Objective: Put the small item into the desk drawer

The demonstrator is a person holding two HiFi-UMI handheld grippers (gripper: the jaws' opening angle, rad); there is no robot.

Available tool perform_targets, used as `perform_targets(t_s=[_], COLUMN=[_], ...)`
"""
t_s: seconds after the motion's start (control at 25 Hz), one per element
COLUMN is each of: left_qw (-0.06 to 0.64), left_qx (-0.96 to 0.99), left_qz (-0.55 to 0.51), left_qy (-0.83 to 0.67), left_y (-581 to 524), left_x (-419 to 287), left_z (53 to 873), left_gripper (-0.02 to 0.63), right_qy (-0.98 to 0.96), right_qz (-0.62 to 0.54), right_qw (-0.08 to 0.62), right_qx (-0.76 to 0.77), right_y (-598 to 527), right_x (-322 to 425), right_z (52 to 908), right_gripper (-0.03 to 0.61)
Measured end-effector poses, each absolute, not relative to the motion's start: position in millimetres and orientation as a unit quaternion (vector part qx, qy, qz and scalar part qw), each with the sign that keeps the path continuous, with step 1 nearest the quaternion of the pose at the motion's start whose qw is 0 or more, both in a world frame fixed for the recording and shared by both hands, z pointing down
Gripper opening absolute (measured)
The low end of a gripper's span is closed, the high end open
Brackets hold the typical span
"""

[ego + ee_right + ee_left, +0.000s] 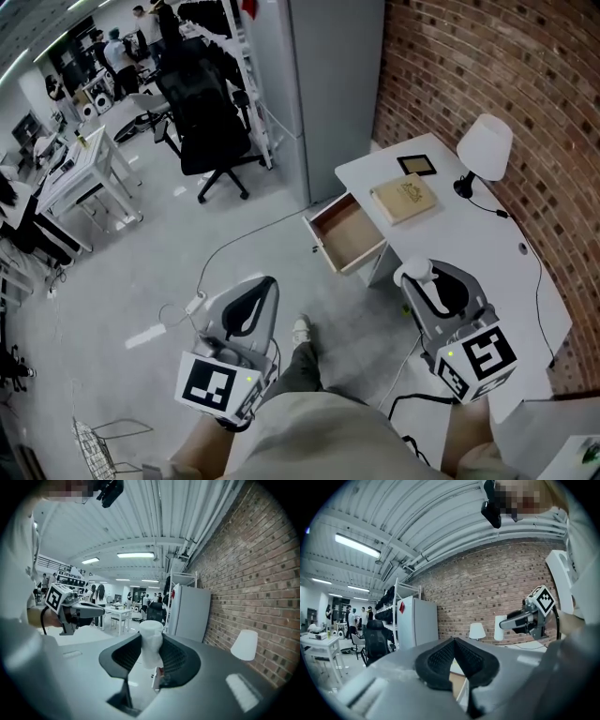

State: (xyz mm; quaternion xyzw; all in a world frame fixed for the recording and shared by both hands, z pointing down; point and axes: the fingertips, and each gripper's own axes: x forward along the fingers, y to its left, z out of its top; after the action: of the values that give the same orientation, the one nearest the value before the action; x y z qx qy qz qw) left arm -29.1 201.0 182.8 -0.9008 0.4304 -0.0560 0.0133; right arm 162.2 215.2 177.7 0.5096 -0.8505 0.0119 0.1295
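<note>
At 4 o'clock from the open drawer, the right gripper is clenching its fingers on the small white item, so the carry is probably calling for a swing toward 10 o'clock and a release inside, while the left gripper is idling, fingers closed on nothing.

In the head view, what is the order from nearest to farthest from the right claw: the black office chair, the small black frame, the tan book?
1. tan book, on the desk ahead of the right claw.
2. black frame, just beyond the book.
3. office chair, far left, on the floor.
</note>
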Motion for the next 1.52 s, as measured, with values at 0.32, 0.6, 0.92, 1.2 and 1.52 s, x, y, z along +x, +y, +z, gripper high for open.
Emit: perform_targets(t_s=[0.32,0.6,0.92,1.2,1.52], left_qw=[-0.021,-0.076,-0.081,-0.124,-0.198], left_qx=[-0.901,-0.901,-0.914,-0.907,-0.878], left_qz=[-0.073,-0.069,-0.104,-0.145,-0.190], left_qy=[0.426,0.422,0.383,0.376,0.392], left_y=[111.3,5.1,-105.6,-170.2,-211.1], left_x=[-39.4,-53.4,-62.2,-71.5,-69.9], left_z=[219.6,257.0,326.3,400.9,506.6], left_gripper=[0.003,0.003,0.003,0.003,0.003], right_qy=[-0.848,-0.838,-0.808,-0.769,-0.721], right_qz=[0.061,0.097,0.163,0.266,0.354], right_qw=[0.170,0.213,0.315,0.344,0.382], right_qx=[0.499,0.494,0.470,0.468,0.457], right_y=[123.4,13.0,-111.1,-178.3,-210.0], right_x=[149.2,128.1,107.7,97.8,104.4], right_z=[225.9,275.3,381.6,485.6,595.3], right_gripper=[0.124,0.124,0.124,0.124,0.124])
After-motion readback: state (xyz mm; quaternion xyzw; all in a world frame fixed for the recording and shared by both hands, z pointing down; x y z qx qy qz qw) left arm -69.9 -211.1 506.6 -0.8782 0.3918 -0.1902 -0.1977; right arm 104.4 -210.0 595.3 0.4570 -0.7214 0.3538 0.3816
